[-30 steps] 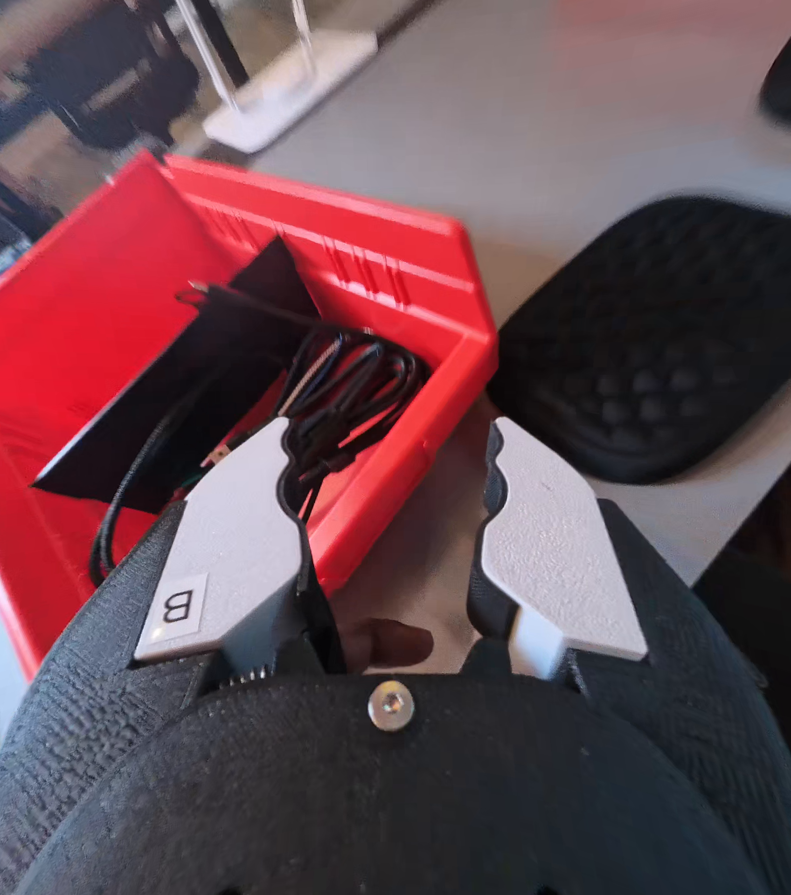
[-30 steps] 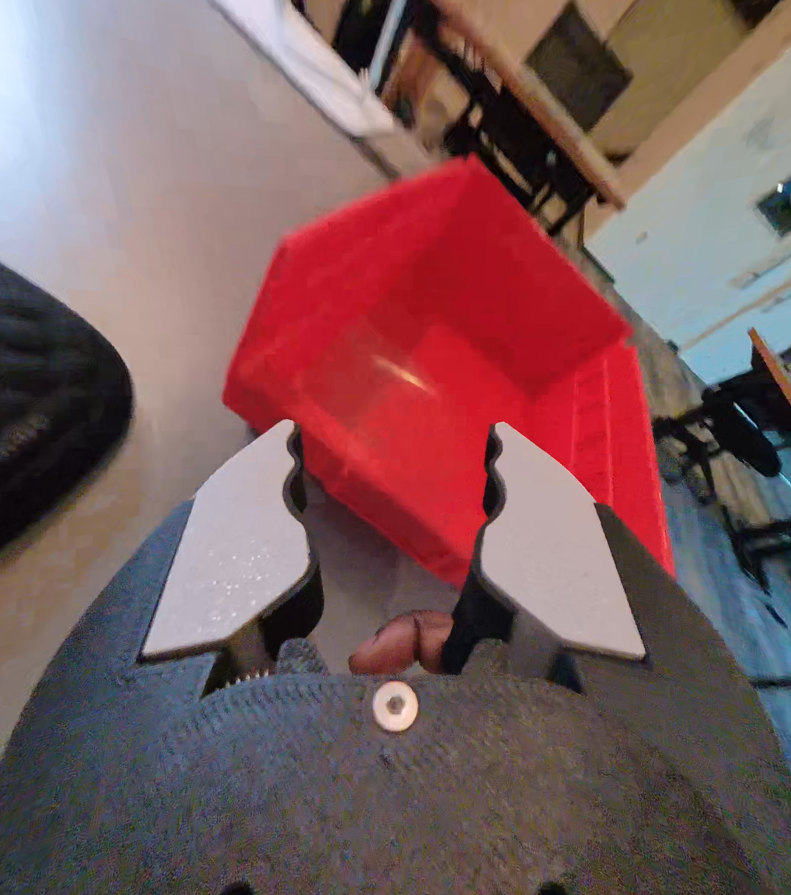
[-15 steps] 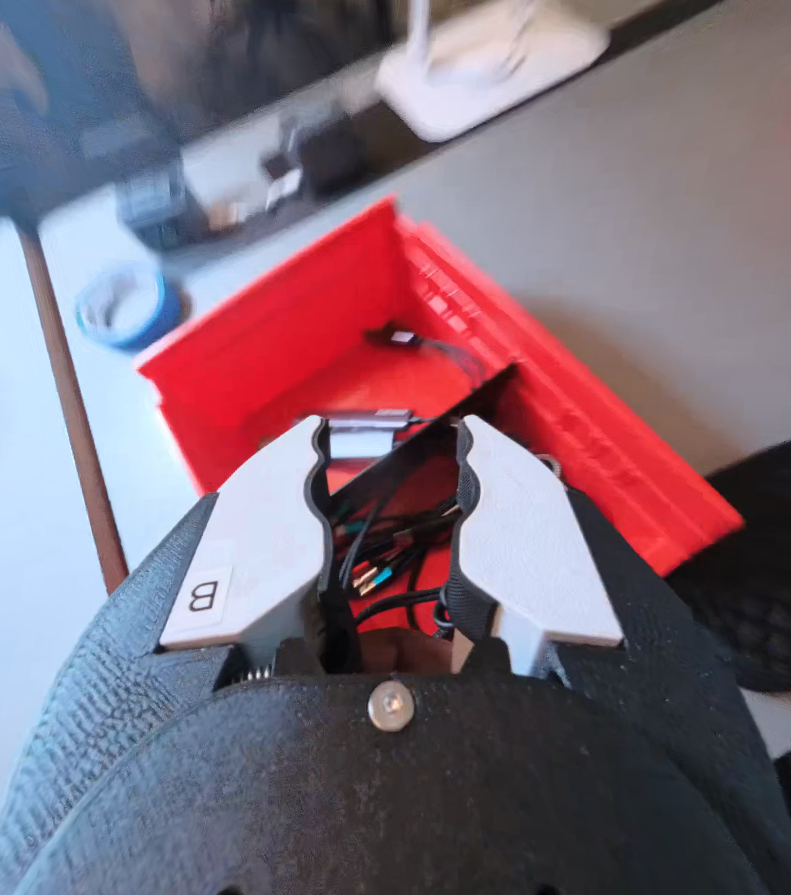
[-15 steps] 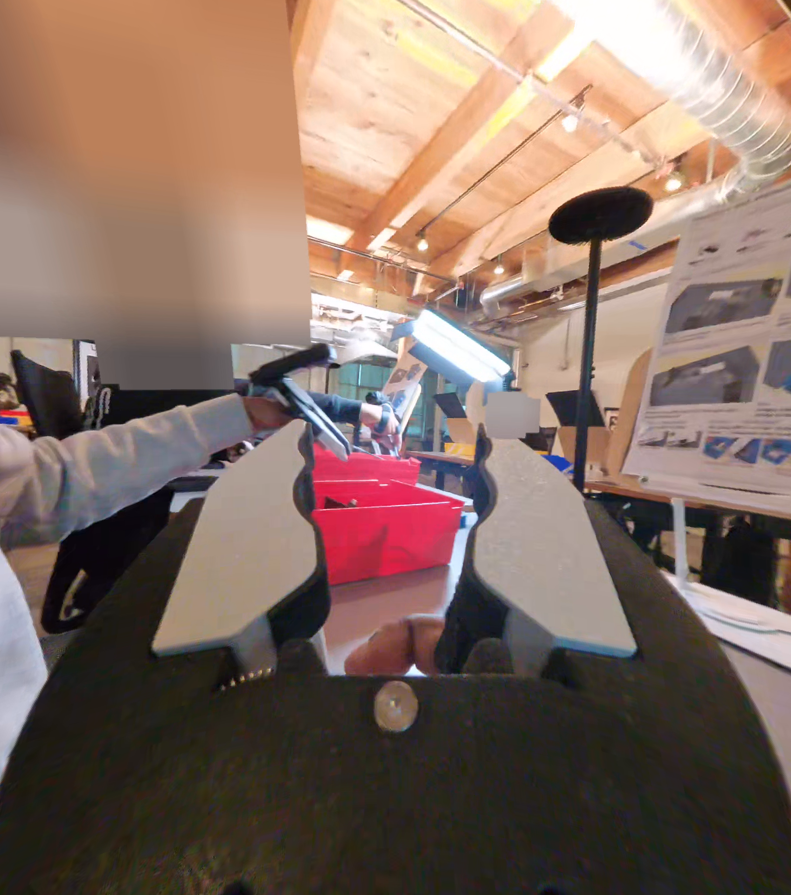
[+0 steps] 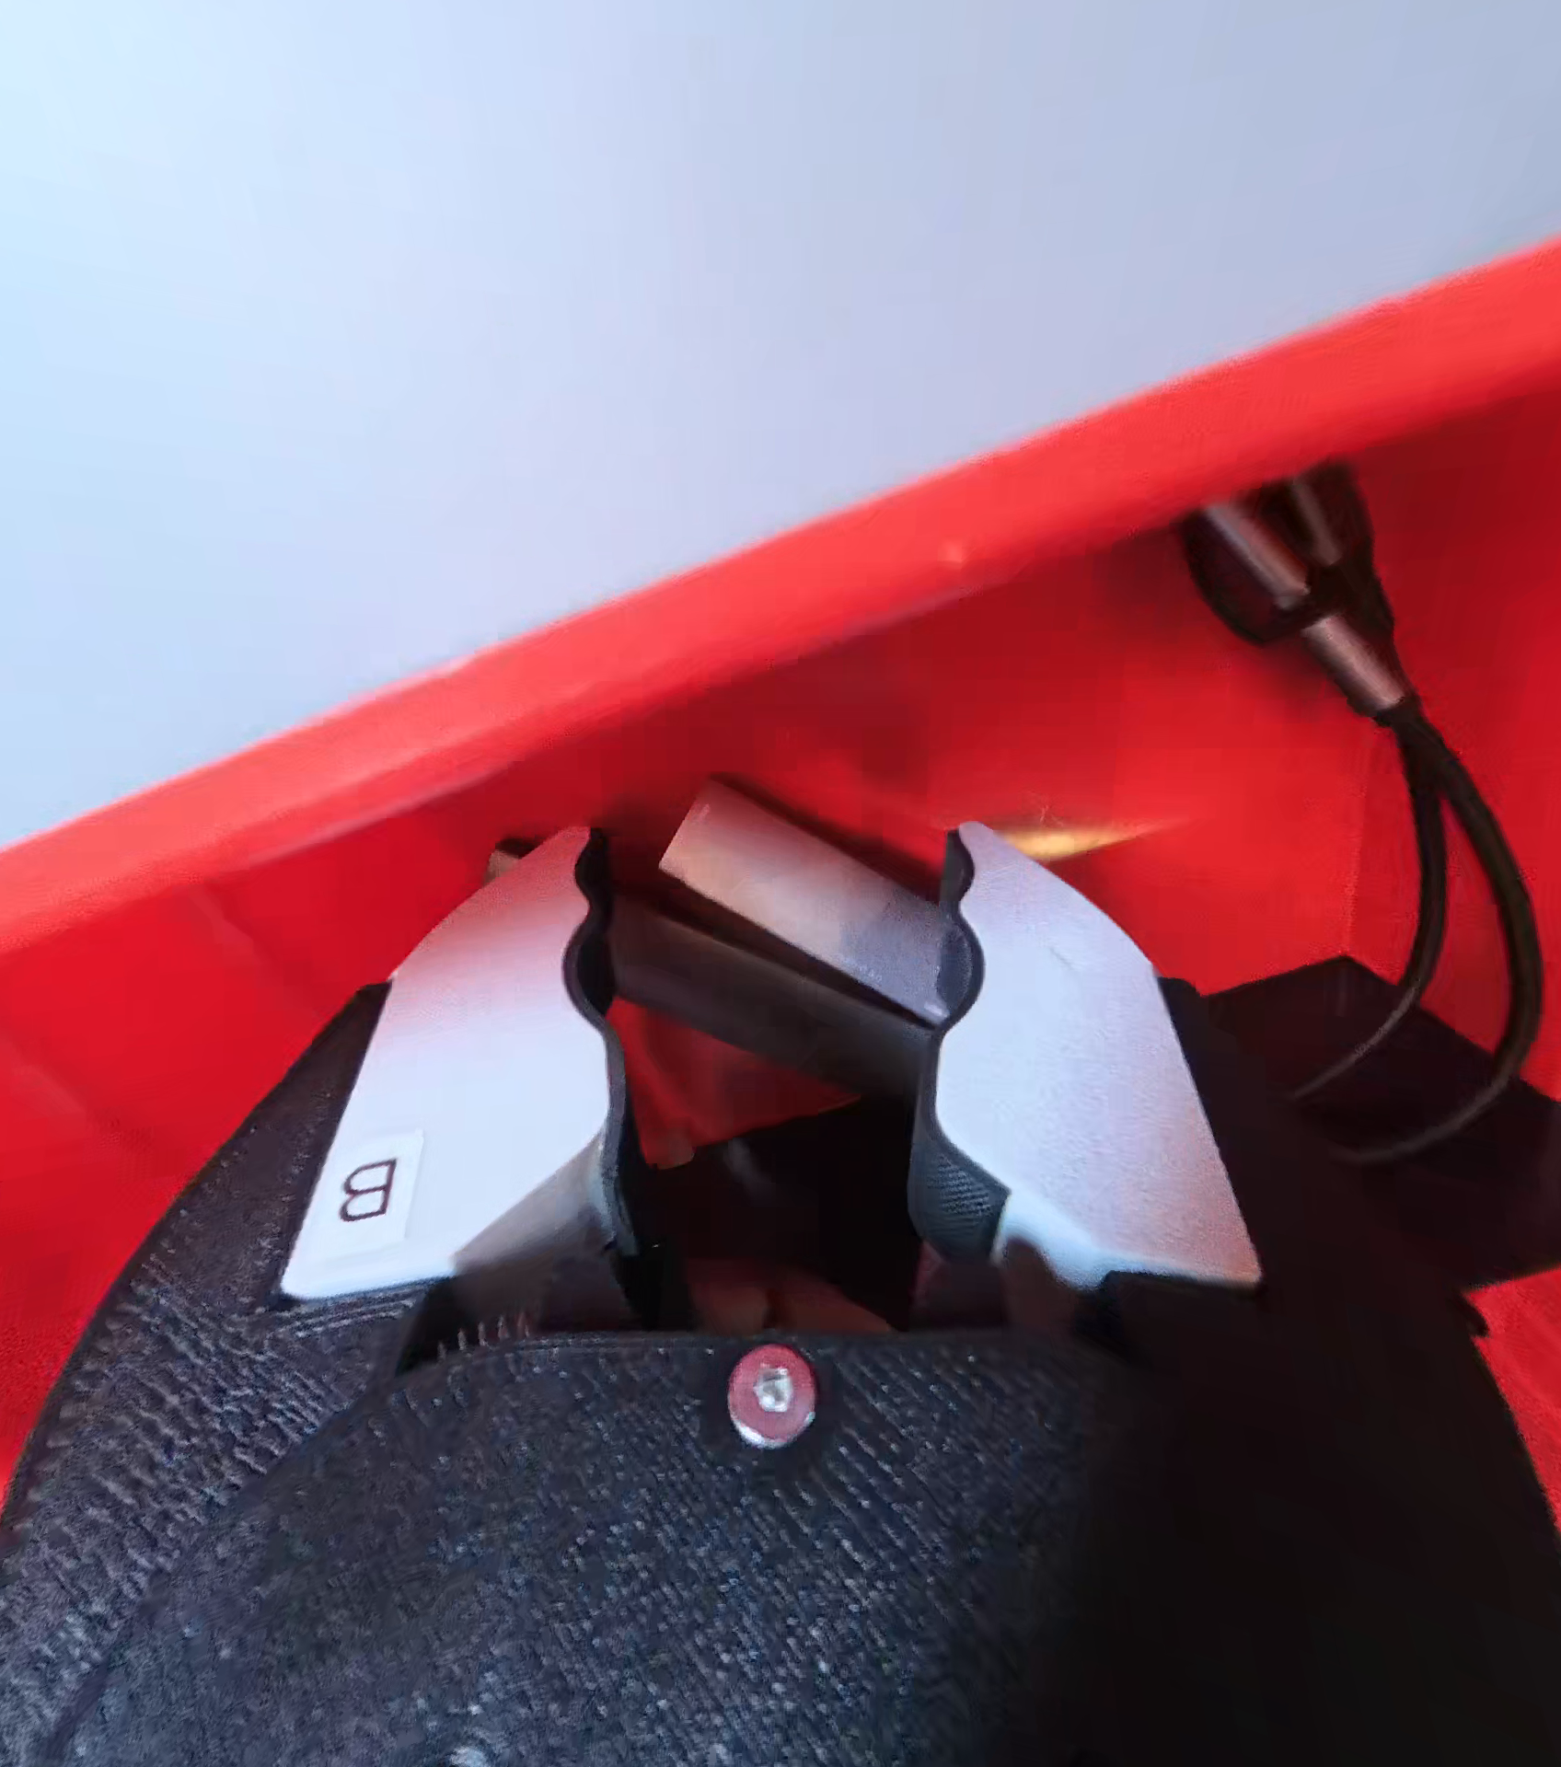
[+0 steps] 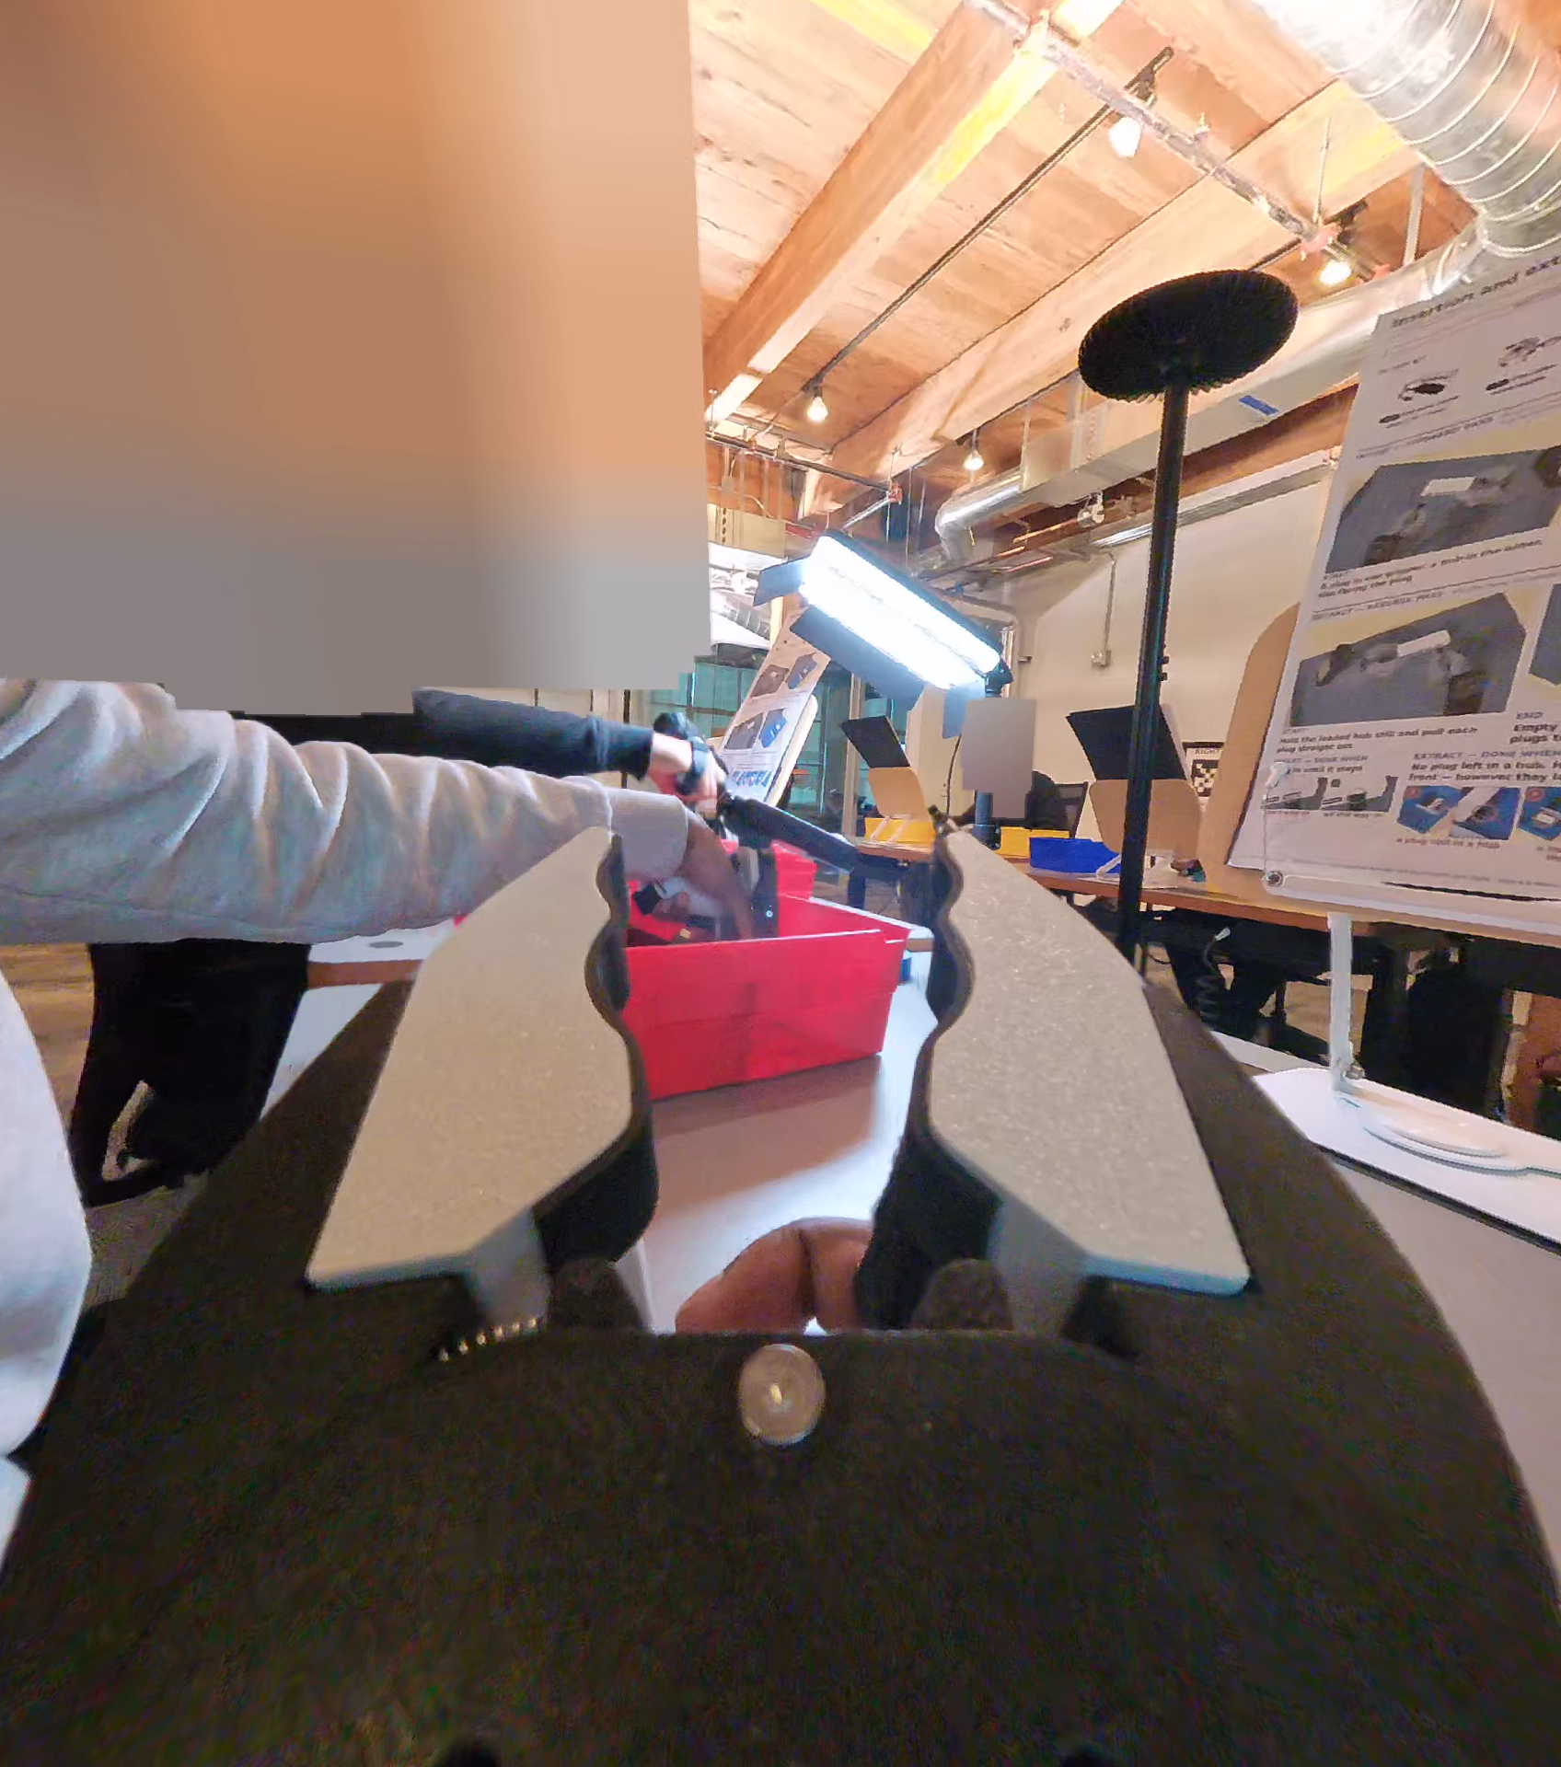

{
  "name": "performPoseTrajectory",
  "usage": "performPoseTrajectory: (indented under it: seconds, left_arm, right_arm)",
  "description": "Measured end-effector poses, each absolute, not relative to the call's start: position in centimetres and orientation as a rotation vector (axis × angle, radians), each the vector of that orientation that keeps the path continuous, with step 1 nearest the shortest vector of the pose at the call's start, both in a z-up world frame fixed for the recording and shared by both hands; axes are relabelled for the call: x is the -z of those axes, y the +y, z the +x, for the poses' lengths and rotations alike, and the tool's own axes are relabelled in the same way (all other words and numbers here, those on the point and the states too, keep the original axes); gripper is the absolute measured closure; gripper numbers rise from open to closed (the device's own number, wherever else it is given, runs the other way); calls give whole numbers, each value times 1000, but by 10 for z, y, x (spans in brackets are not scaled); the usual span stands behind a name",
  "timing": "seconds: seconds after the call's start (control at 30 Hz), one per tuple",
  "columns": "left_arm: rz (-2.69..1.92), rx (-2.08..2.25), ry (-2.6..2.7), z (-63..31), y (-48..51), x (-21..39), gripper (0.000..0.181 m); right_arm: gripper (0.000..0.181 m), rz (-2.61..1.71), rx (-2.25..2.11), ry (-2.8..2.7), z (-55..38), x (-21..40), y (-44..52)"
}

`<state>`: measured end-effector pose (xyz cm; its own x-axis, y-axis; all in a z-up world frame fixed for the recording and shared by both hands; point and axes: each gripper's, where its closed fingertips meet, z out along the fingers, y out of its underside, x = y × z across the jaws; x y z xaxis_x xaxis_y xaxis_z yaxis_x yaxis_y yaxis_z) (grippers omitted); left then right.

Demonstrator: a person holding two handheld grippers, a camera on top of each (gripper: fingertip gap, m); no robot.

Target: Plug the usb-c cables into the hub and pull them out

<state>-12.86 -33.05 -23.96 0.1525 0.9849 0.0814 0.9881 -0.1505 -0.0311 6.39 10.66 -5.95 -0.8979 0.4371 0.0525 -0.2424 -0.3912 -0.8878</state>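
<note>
- Left wrist view: my left gripper (image 5: pixel 772 918) is down inside the red bin (image 5: pixel 853 631), jaws either side of the hub (image 5: pixel 815 918), a grey metal bar lying slantwise between them. Right finger looks to touch its end; the left side I cannot tell, so not sure yet if it's clamped or just bracketed.
- A usb-c cable (image 5: pixel 1436 861) with dark plugs (image 5: pixel 1283 583) sits in the far right corner of the bin, apart from the hub, not plugged in.
- Black divider (image 5: pixel 1427 1147) stands just right of my jaws.
- To do this well, I think: square the jaws to the hub's long sides before squeezing, since a slanted grip may twist it. Lift it out of the bin with the ports facing outward.
- Right wrist view: my right gripper (image 6: pixel 772 966) is released, jaws wide apart, nothing between them, hovering above the grey table (image 6: pixel 1475 1339). Red bin (image 6: pixel 758 1004) ahead, with my left arm's sleeve (image 6: pixel 279 841) reaching into it.
- Next, probably: bring the right in for a plug once the hub is steady.
</note>
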Motion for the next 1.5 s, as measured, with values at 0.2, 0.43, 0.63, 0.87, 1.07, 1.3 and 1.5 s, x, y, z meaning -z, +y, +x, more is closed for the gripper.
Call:
performPoseTrajectory:
  seconds: [0.2, 0.43, 0.63, 0.87, 1.07, 1.3, 1.5]
  left_arm:
    - [-2420, -37, -2018, -128, -330, 244, 134]
    - [-2162, -170, -1801, -149, -313, 204, 178]
    - [-1807, -98, -1570, -149, -280, 155, 181]
    - [-1887, -51, -1628, -139, -262, 181, 161]
    - [-2454, -242, -1620, -113, -256, 195, 135]
    - [-2712, -196, -1569, -87, -233, 221, 134]
    - [-2744, -167, -1619, -87, -237, 236, 138]
  right_arm:
    - [121, -251, -2191, -1504, 60, 71, 99]
    - [121, -266, -2127, -1500, 55, 73, 100]
    - [121, -276, -2101, -1494, 52, 73, 102]
    - [122, -272, -2056, -1513, 50, 77, 99]
    - [122, -271, -2063, -1509, 51, 76, 100]
    - [122, -237, -1990, -1552, 52, 83, 95]
    - [122, -235, -1980, -1551, 51, 83, 96]
